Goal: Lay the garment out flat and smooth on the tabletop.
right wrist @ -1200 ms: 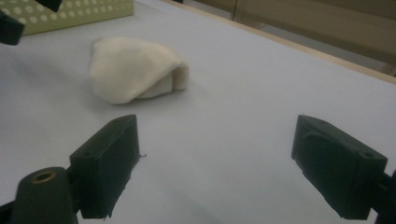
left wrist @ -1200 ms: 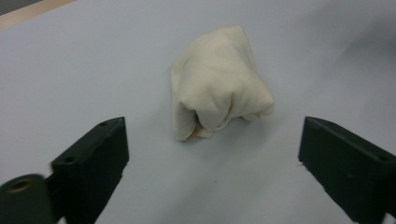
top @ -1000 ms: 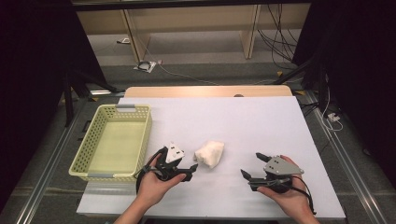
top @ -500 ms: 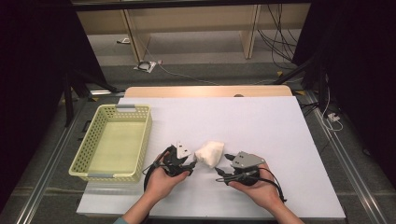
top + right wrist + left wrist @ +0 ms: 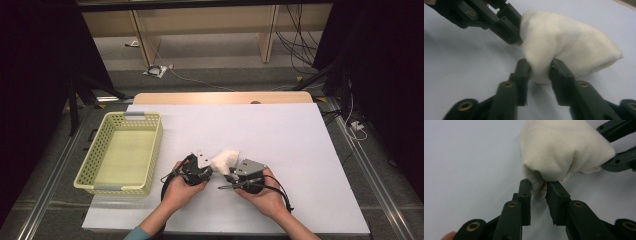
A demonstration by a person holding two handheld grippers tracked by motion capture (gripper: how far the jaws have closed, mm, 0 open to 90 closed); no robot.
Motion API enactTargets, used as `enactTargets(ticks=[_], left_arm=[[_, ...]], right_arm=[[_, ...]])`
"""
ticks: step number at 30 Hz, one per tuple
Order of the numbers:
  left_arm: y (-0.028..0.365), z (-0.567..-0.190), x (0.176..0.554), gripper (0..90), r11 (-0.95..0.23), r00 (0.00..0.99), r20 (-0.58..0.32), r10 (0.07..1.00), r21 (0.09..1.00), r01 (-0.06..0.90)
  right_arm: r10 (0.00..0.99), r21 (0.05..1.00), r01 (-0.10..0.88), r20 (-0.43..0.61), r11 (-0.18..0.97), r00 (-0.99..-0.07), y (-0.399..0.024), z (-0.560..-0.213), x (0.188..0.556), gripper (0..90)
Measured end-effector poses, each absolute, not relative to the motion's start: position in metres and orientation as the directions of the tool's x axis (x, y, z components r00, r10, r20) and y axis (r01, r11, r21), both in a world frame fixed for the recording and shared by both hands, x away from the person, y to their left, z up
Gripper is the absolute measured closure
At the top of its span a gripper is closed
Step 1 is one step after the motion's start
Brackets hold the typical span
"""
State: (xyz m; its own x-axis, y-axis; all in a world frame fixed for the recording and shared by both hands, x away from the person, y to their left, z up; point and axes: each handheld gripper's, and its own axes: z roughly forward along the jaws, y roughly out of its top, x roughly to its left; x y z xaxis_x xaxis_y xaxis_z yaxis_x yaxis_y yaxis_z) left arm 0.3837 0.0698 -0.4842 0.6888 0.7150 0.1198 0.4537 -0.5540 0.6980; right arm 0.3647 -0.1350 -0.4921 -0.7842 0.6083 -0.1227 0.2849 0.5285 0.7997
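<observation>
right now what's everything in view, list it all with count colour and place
cloth: one, cream white, bunched up on the table near the front edge, between the two grippers
basket: one, pale yellow-green plastic with grey handle clips, at the table's left side, nothing seen inside
table: one, white top with a wooden strip along the far edge
shelving: light wood, on the floor beyond the table
cables: several, dark and white, on the floor behind and to the right
left gripper: one, black, jaws have just been closing and pinch a fold at the cloth's left end
right gripper: one, black with a grey plate, jaws have just been closing and pinch the cloth's right end
hands: two, holding the grippers, entering from the bottom
</observation>
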Motion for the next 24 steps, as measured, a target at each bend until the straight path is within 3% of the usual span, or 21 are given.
enactTargets(ticks=[2, 4, 10, 18, 20, 21, 22, 23, 24], left_arm=[[0.07, -0.483, 0.385, 79.8, -0.553, 0.687, 0.122, 0.716, 0.699, 0.453], [0.069, -0.483, 0.385, 82.6, -0.547, 0.682, 0.122, 0.721, 0.705, 0.452], [0.071, -0.477, 0.385, 88.3, -0.54, 0.673, 0.13, 0.728, 0.713, 0.447], [0.07, -0.474, 0.387, 87.8, -0.518, 0.658, 0.131, 0.741, 0.735, 0.438], [0.07, -0.475, 0.388, 82.9, -0.516, 0.652, 0.134, 0.746, 0.736, 0.439], [0.07, -0.475, 0.389, 78.0, -0.514, 0.649, 0.135, 0.749, 0.737, 0.439], [0.07, -0.476, 0.39, 65.9, -0.521, 0.654, 0.139, 0.743, 0.734, 0.436], [0.07, -0.477, 0.39, 65.9, -0.526, 0.66, 0.134, 0.739, 0.726, 0.442], [0.069, -0.479, 0.391, 59.6, -0.531, 0.666, 0.127, 0.735, 0.719, 0.449]], right_arm=[[0.613, 0.8, 0.282, -0.131, 0.529, -0.779, -0.137, -0.489, 0.365, 82.1], [0.617, 0.804, 0.281, -0.13, 0.524, -0.776, -0.139, -0.487, 0.365, 83.5], [0.633, 0.82, 0.286, -0.115, 0.495, -0.766, -0.147, -0.476, 0.366, 84.2], [0.657, 0.846, 0.291, -0.09, 0.447, -0.748, -0.159, -0.462, 0.369, 84.7], [0.663, 0.851, 0.293, -0.084, 0.437, -0.744, -0.16, -0.461, 0.368, 84.9], [0.665, 0.851, 0.294, -0.084, 0.435, -0.742, -0.161, -0.46, 0.368, 85.0], [0.664, 0.853, 0.291, -0.085, 0.435, -0.743, -0.162, -0.458, 0.368, 85.2], [0.664, 0.853, 0.291, -0.085, 0.435, -0.743, -0.162, -0.458, 0.368, 85.2], [0.666, 0.855, 0.29, -0.083, 0.43, -0.741, -0.161, -0.457, 0.367, 85.3]])
